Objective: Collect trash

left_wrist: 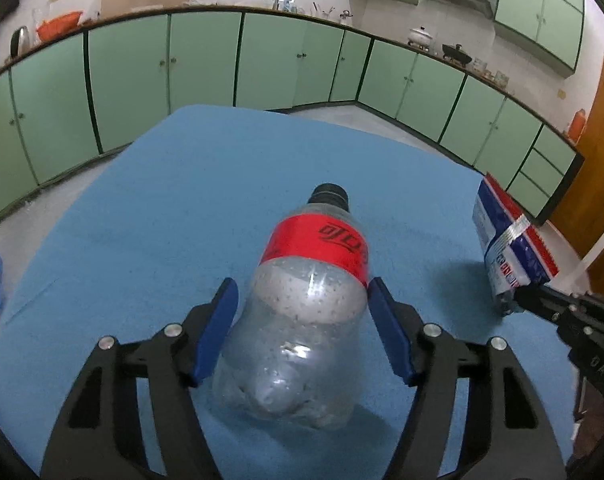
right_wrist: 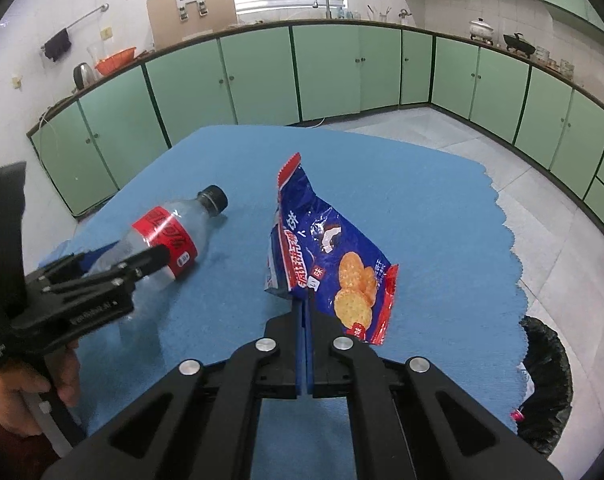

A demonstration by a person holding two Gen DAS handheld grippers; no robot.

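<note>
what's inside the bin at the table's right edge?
Bin is lined with a black bag; a small red scrap and something pale show near its rim. The tablecloth and the frame edge hide the rest.

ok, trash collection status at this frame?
Done: bits of litter already show inside the black-lined bin. In hand: right gripper is shut on the blue and red cracker wrapper, lifted off the blue tablecloth. Left gripper straddles the clear plastic bottle with red label, still lying on the cloth. Left: drop both in the bin.
</note>
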